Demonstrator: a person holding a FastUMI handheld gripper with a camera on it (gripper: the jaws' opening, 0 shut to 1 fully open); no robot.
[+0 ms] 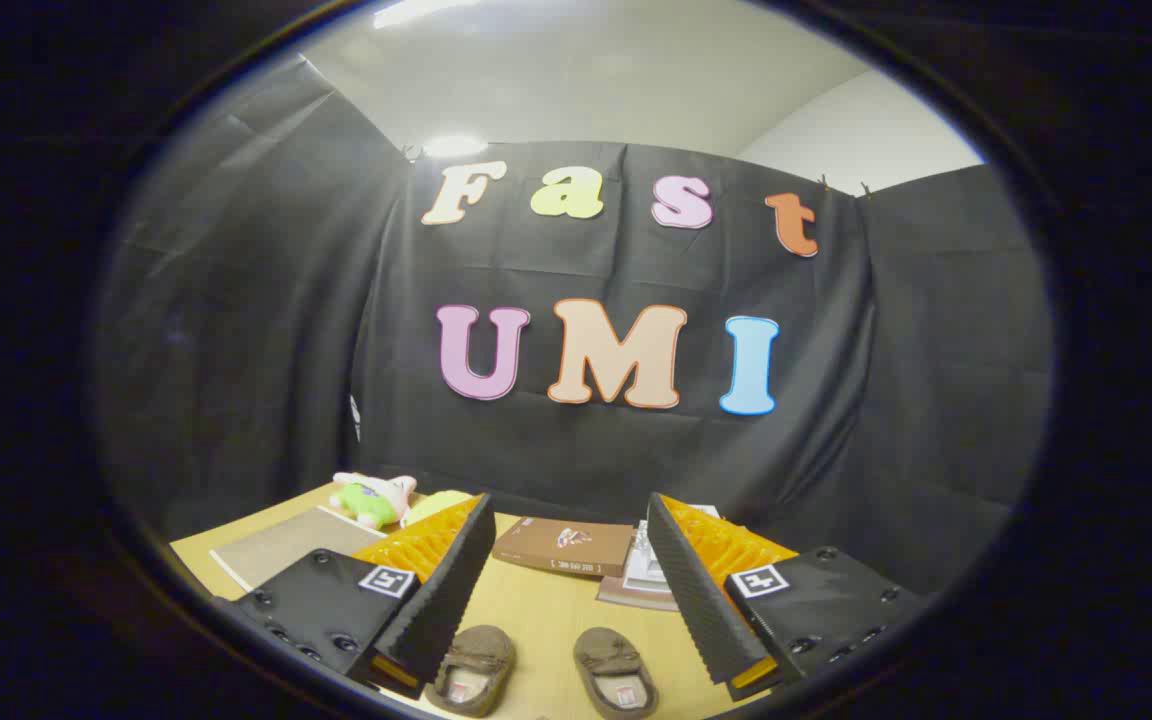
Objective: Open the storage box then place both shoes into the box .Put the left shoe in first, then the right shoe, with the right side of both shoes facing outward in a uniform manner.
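Two small brown shoes lie on the wooden table (546,610) between my fingers, toes pointing away from me. One shoe (476,668) lies close to the left finger and the other shoe (616,672) sits a little right of it. My gripper (568,540) hangs above the table, open wide, with nothing between its fingers. Both shoes are below and nearer than the fingertips.
A brown book (564,546) lies just beyond the fingertips, with white booklets (648,572) beside it on the right. A green and white plush toy (372,498) and a yellow-green object (434,502) sit at the far left, near a grey mat (281,545).
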